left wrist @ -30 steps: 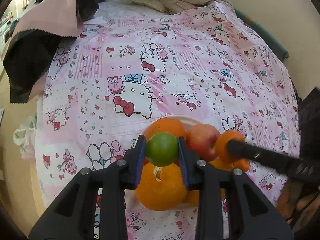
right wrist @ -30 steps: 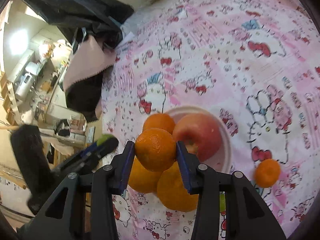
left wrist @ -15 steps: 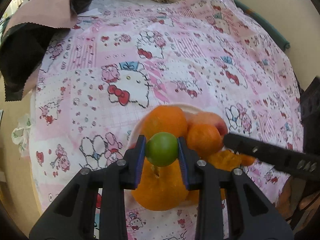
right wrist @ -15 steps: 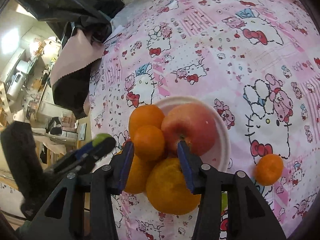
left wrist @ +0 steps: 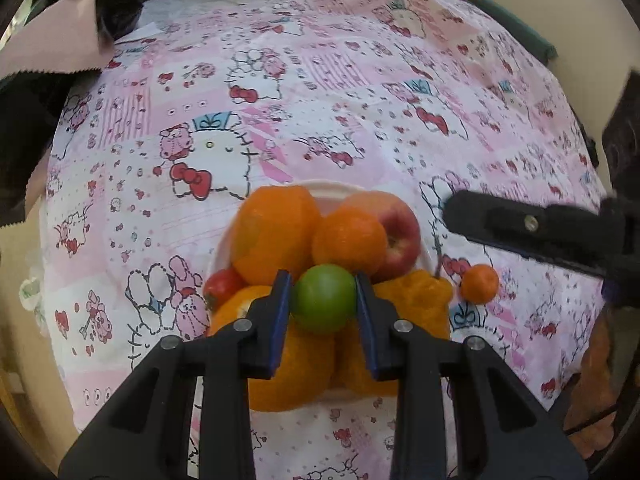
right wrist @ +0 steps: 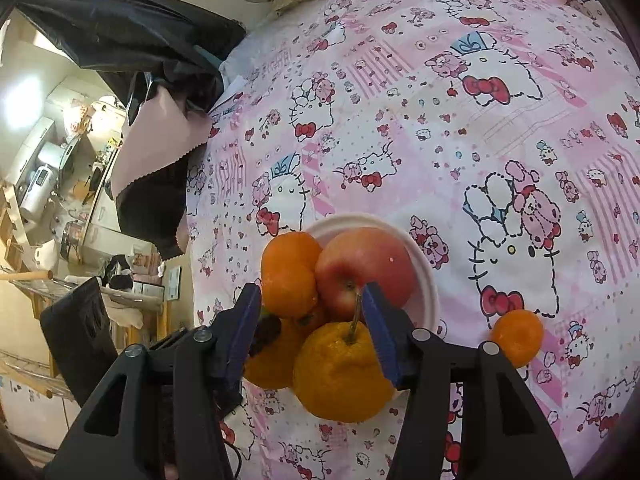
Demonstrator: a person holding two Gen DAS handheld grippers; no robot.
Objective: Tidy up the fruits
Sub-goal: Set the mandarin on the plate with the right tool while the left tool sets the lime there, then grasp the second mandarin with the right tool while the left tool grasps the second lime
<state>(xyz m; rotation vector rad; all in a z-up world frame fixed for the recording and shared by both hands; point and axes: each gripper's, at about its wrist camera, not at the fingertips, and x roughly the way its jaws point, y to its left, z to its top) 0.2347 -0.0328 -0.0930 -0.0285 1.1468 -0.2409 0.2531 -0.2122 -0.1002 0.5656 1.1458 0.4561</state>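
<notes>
Pinching a round green lime-like fruit (left wrist: 323, 300) tight in the jaws of the left gripper (left wrist: 324, 300), right over the near side of the round white plate (right wrist: 424, 280). Lower and closer to the plate's pile than a second ago.

Opening the jaws of the right gripper (right wrist: 311, 300) at this moment, with nothing pressed between them. Released a small orange mandarin (left wrist: 348, 240), held a second ago, onto the top of the plate's heap, wedged between a large smooth orange (left wrist: 276, 236) and a red-and-yellow apple (left wrist: 398, 232). Counts as one more fruit gathered.

Probably next: setting the green fruit into the plate's crowded near side, gently, lest the stack roll. Left to collect, by the look of it: another small mandarin (right wrist: 517, 336) on the pink cartoon-print sheet (right wrist: 480, 120), just beside the plate's right rim.
</notes>
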